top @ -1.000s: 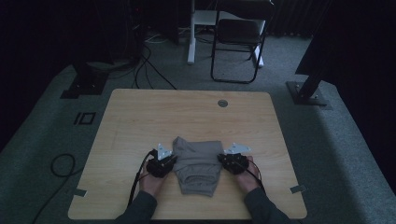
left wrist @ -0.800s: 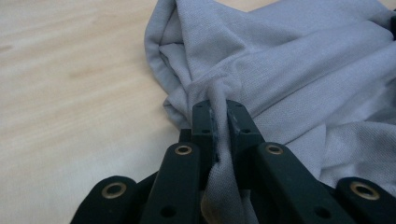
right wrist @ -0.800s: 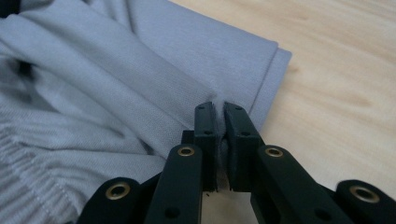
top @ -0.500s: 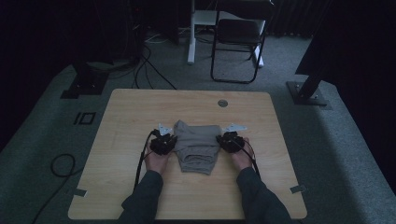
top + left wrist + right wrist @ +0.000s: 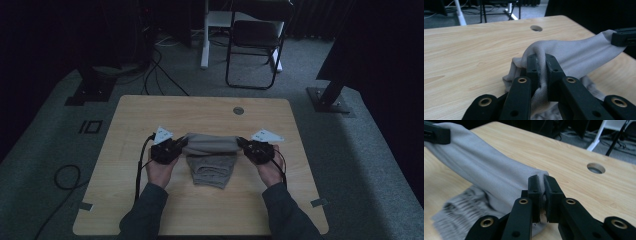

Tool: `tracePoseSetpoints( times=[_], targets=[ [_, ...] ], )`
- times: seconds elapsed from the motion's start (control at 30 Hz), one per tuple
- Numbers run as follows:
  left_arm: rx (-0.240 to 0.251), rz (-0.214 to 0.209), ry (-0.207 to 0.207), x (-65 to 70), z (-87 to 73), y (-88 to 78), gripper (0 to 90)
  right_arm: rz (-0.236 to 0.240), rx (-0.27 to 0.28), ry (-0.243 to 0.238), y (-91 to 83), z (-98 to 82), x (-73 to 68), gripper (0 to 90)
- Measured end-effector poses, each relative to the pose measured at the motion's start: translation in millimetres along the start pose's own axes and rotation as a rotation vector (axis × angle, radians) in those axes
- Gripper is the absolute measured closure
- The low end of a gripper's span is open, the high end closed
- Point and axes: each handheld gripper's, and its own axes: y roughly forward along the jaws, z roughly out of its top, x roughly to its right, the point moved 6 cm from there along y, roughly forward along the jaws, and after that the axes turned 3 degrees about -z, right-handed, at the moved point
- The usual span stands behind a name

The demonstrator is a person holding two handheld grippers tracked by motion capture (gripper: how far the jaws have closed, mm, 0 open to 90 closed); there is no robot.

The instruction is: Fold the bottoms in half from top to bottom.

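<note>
Figure. Folding a grey garment (image 5: 210, 157) on a wooden table (image 5: 150, 115), high view with both gripper views.

The garment sits slightly toward 6 o'clock of the table's centre, well apart from the cable hole (image 5: 238, 110) at 12 o'clock. The left gripper (image 5: 181, 145) clamps the garment's 9 o'clock end; in the left gripper view its jaws stand narrow, with a fold of cloth (image 5: 541, 75) pinched between the pads. The right gripper (image 5: 243, 144) clamps the 3 o'clock end in the same way; in the right gripper view its jaws are nearly together on a thin edge of cloth (image 5: 541, 185). Between the two grips a band of fabric is stretched level and lifted off the wood, while the rest of the garment hangs toward 6 o'clock and its lower part lies on the table.

Progress, as a judgement: the grasp on both corners is made and the edge is raised, so the fold is begun but not laid. What is left is to carry the held edge over the resting part, set it down and let go. The dim light leaves the kind of garment uncertain; the ribbed lower part suggests a small knitted top. A chair (image 5: 255, 40) stands beyond the table at 12 o'clock.
</note>
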Motion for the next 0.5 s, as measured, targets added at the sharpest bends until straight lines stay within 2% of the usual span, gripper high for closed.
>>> tracePoseSetpoints(
  times=[0.1, 0.2, 0.27, 0.3, 0.37, 0.5],
  targets=[
    [0.018, -0.054, -0.013, 9.1, -7.3, -18.4, 82.4, 0.029, 0.019, -0.011, -16.8, -6.9, -10.9, 85.2],
    [0.006, -0.097, -0.01, 21.4, -26.3, -34.3, 80.0, 0.065, 0.005, -0.025, -30.7, -24.9, -23.8, 84.7],
    [0.013, -0.126, 0.008, 28.6, -40.9, -46.7, 70.8, 0.083, -0.033, -0.048, -37.8, -41.1, -30.3, 78.8],
    [0.015, -0.127, 0.01, 29.5, -44.9, -50.3, 66.4, 0.099, -0.044, -0.054, -42.7, -49.5, -31.7, 71.3],
    [-0.003, -0.109, 0.015, 29.5, -52.6, -55.4, 61.5, 0.097, -0.045, -0.042, -49.5, -56.8, -29.9, 63.3],
    [-0.066, -0.091, 0.009, 28.2, -63.9, -46.2, 58.1, 0.086, -0.061, -0.004, -56.8, -65.6, -26.2, 57.9]
  ],
)
